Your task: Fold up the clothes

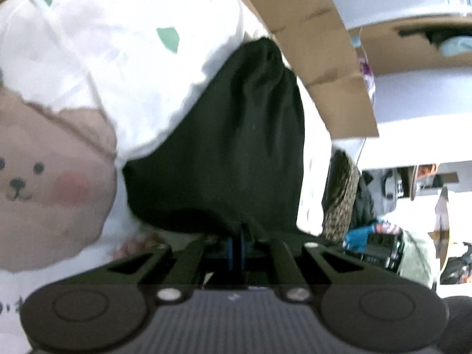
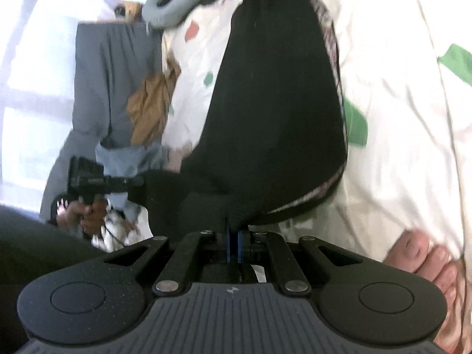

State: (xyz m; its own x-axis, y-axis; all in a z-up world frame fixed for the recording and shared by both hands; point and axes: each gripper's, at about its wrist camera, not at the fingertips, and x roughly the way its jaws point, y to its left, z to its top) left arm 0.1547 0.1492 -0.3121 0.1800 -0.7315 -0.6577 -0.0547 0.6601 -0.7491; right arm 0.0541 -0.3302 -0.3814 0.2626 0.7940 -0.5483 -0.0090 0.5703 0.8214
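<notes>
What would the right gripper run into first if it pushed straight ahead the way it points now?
The black garment: the right gripper is already shut on its edge, and the cloth stretches directly ahead. Beyond it lies the white sheet with green patches, probably underneath, though depth is unclear.

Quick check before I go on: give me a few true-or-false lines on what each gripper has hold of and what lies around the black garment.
1. The left gripper is shut on the black garment. True.
2. The right gripper has its jaws wide open, holding nothing. False: they are shut on the black garment's edge.
3. The black garment lies over a white sheet with green patches. True.
4. A patterned trim runs along one edge of the black garment. True.
5. The bear-face print is on the black garment. False: it is on a pale pink fabric beside it.
6. No cardboard is in view. False: a cardboard box flap stands behind the garment.
</notes>
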